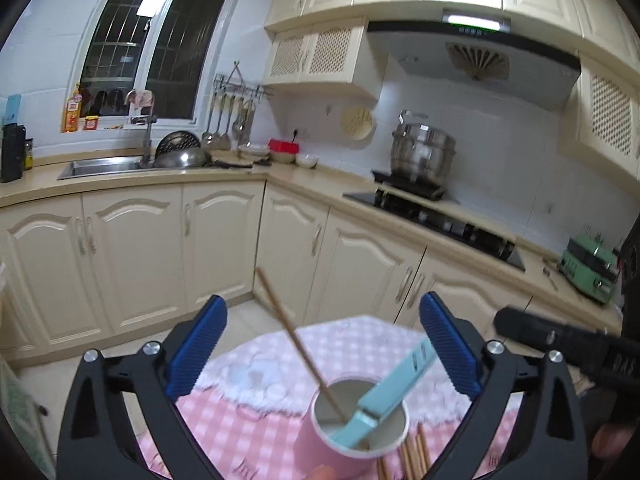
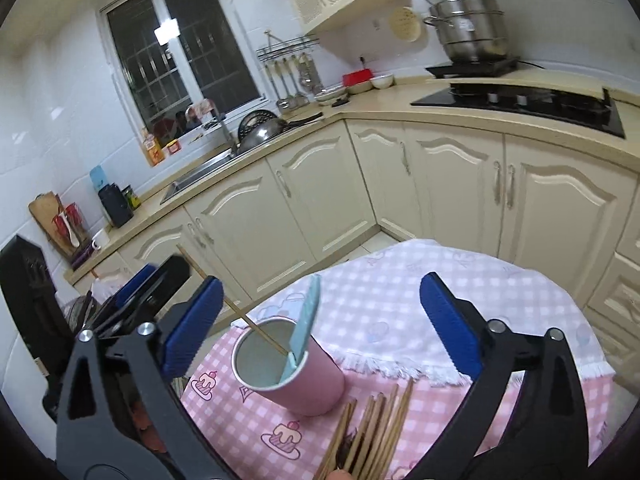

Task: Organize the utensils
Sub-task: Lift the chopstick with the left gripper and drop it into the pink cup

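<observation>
A pink cup (image 2: 298,376) is standing on the small counter (image 2: 400,280), which is wearing a pink checked cloth (image 2: 500,400) under a white lacy cover. In the right wrist view the cup is sitting at about 7 o'clock from the middle of the counter, just inside the left side of the right claw (image 2: 320,328). Inside the cup a single wooden chopstick (image 2: 240,312) is leaning out toward 10 o'clock, and a pale blue flat utensil (image 2: 306,320) is leaning against the rim toward 12 o'clock. A loose bundle of wooden chopsticks (image 2: 372,432) is lying flat on the cloth just beside the cup, at 5 o'clock from it.

The right claw is standing spread wide, its blue pads (image 2: 448,324) gripping nothing. The left claw (image 1: 322,348) is likewise spread wide and holding nothing; in the left wrist view the cup (image 1: 344,436) is sitting low between its fingers, with the chopstick (image 1: 296,340) slanting toward 11 o'clock and the blue utensil (image 1: 396,388) slanting toward 2 o'clock. Part of the bundle (image 1: 416,452) is showing at 4 o'clock from the cup.

Behind, cream cabinets (image 2: 460,184) are running under the kitchen worktop, a steel pot (image 2: 468,28) is sitting on a burner, and a sink (image 1: 104,166) is lying below the window (image 1: 160,40).
</observation>
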Action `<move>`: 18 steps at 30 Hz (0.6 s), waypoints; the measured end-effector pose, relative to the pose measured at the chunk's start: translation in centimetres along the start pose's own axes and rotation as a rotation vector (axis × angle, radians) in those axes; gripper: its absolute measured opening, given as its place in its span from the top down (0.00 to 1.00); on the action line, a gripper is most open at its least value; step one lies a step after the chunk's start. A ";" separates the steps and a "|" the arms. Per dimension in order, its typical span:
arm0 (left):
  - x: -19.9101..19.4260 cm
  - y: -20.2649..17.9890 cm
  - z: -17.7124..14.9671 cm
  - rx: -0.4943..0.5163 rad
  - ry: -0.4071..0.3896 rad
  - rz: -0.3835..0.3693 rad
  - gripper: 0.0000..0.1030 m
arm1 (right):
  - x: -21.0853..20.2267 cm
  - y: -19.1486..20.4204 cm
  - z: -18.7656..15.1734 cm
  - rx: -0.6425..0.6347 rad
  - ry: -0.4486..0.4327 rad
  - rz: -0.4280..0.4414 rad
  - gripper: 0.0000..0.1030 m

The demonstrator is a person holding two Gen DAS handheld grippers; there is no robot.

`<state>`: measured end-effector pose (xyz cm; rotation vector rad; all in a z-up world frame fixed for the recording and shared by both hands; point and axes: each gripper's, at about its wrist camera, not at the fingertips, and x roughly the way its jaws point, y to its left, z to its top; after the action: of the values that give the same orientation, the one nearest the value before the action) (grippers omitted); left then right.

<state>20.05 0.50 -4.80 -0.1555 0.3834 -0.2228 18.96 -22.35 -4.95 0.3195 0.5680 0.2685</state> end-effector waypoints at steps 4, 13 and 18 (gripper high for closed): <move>-1.7 0.0 -0.6 0.020 0.053 0.020 0.07 | -1.3 -1.1 -0.7 0.024 0.023 -0.036 0.06; -2.8 -0.7 -2.9 0.074 0.178 0.048 0.07 | -2.3 -3.1 -4.2 0.052 0.148 -0.105 0.06; -2.3 -1.0 -4.7 0.075 0.269 0.033 0.07 | -2.3 -3.9 -6.6 0.062 0.227 -0.138 0.06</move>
<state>16.00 -0.39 -8.12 -0.0445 0.6438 -0.2259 14.02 -25.25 -10.54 0.3100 0.8198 0.1550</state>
